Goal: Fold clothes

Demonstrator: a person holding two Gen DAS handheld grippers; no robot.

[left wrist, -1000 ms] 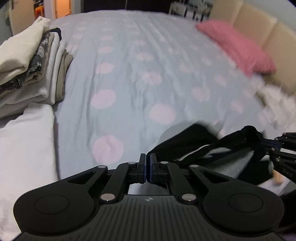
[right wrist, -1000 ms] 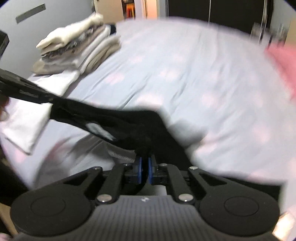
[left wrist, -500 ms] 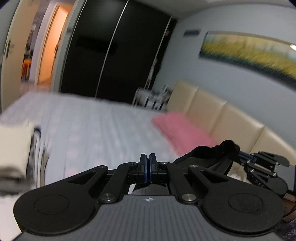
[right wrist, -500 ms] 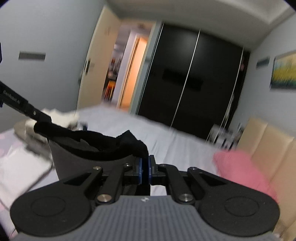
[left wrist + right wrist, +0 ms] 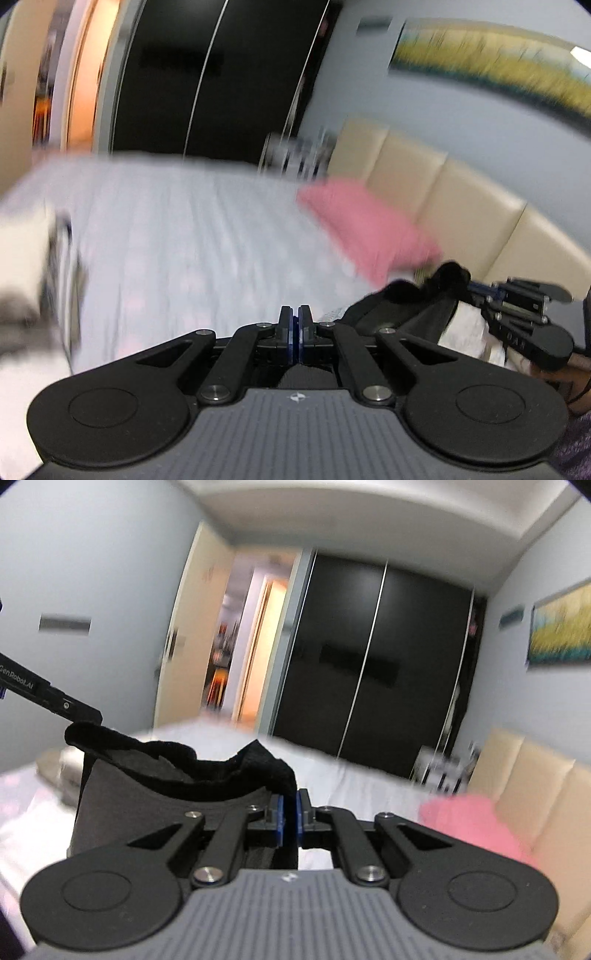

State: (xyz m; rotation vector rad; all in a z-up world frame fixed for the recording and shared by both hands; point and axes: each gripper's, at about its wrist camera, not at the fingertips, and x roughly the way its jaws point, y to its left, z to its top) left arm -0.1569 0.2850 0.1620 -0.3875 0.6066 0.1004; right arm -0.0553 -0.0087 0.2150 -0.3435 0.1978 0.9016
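Since a second earlier both grippers had climbed off the bed (image 5: pixel 177 229), taking the black garment (image 5: pixel 177 771) with them: it had lain crumpled on the spotted cover and now hung in the air between the two hands, with the cameras looking across the room instead of down at the sheet. The left gripper (image 5: pixel 295 325) had its jaws pressed together, with dark cloth showing just beneath them, and in the right wrist view its tip met the garment's far corner, so it appeared to be pinching that corner. The right gripper (image 5: pixel 290 812) stood narrowly closed on the other corner, the fabric bunched between its blue pads (image 5: pixel 279 818).

The garment's top edge sagged between the two grips rather than running taut, and the body hung below, out of sight behind the gripper housings. The main danger, as I judged it, was a slip: each hold seemed to catch only a small bite of thick, folded cloth, and a sharp shake or a pull apart could tear one corner free and drop the piece in a heap. Laying it down while slack would likely trap creases. The stack of folded clothes (image 5: pixel 26 258) and the pink pillow (image 5: pixel 365 229) lay to either side, and a swinging hem could brush them
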